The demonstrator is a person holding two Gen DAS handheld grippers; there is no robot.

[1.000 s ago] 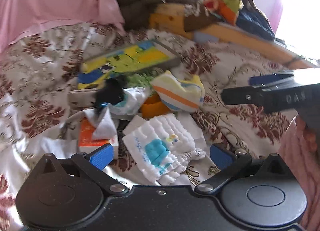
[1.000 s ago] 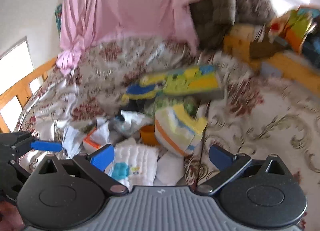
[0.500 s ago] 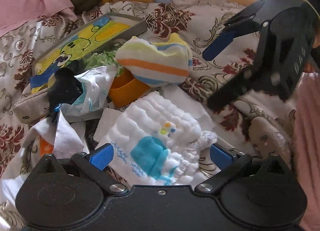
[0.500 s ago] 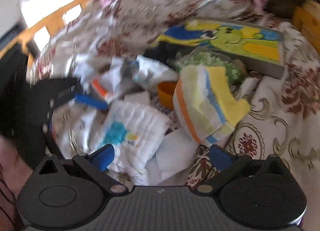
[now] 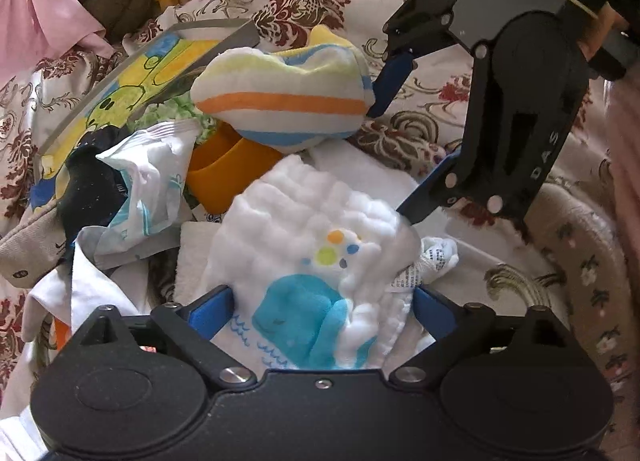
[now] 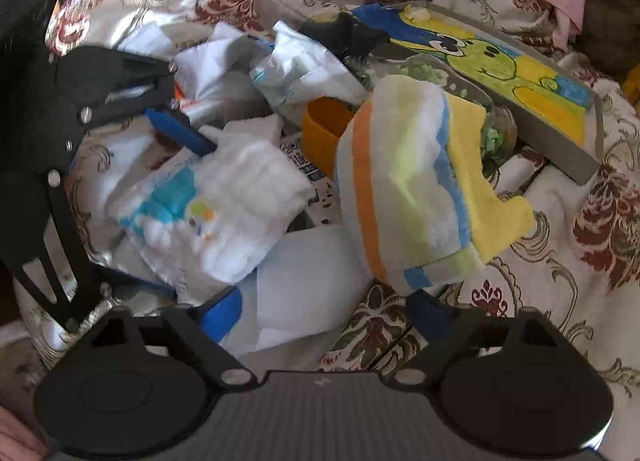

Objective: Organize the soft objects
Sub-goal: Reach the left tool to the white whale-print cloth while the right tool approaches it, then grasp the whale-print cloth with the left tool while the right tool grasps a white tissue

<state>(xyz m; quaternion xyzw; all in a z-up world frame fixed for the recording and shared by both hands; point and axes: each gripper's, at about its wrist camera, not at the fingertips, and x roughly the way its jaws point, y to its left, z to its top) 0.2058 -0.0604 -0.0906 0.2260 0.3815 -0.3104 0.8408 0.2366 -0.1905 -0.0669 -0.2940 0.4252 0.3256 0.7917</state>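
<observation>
Soft daylight, fisheye-bent edges (right view smeared with motion blur).

An orange cup [image 5: 224,173] is sitting half buried under a striped cloth [image 5: 280,101], only its rim and one wall showing. A picture box [image 5: 120,89] is lying partly covered by clutter. The whale-print cloth [image 6: 208,213] is smearing into blur in the right wrist view, where the left tool [image 6: 136,197] is running off the frame's left edge.

Both wrist views angled down, close over shared whale cloth [image 5: 304,261], opposite sides
</observation>
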